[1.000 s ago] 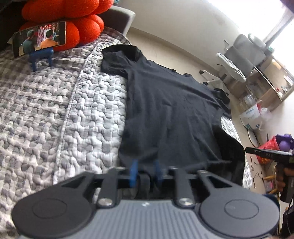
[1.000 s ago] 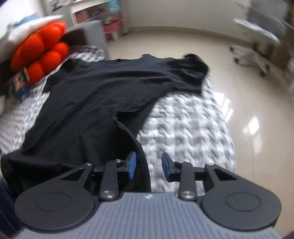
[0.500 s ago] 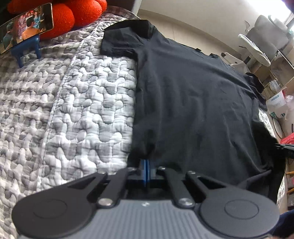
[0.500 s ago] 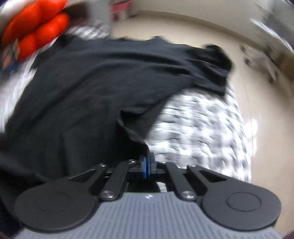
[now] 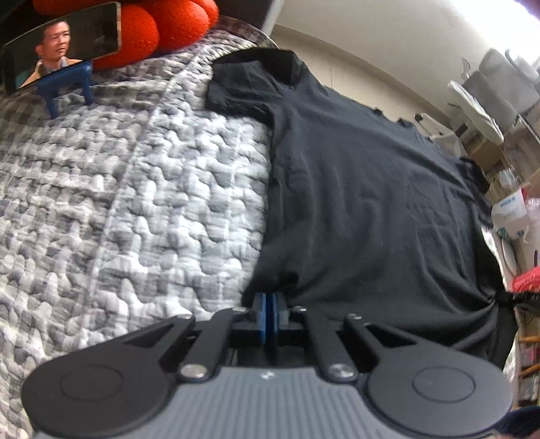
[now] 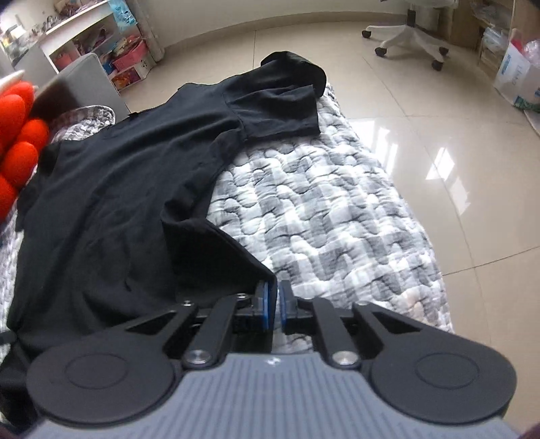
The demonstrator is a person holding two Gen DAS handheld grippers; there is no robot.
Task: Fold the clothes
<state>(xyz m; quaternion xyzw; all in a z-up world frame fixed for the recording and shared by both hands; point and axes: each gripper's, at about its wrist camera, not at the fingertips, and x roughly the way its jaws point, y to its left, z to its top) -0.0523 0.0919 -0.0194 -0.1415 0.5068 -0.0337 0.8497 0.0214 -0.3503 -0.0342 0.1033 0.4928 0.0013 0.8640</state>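
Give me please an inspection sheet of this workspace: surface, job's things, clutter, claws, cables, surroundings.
Surface: grey checked quilt on a bed.
Job's things: black T-shirt spread flat, sleeves out.
Clutter: phone on a blue stand; orange cushion.
Claws: left claw shut on the shirt's hem corner; right claw pinching the other hem corner.
Cables: nothing seen.
Surroundings: tiled floor, office chair, shelves, boxes.

Home bedroom: bed with grey checked quilt [image 5: 141,189]; orange cushion [image 5: 141,30] at head edge; tiled floor [image 6: 438,141]; swivel chair [image 6: 408,37]; cluttered white shelves [image 6: 98,50] by the wall.
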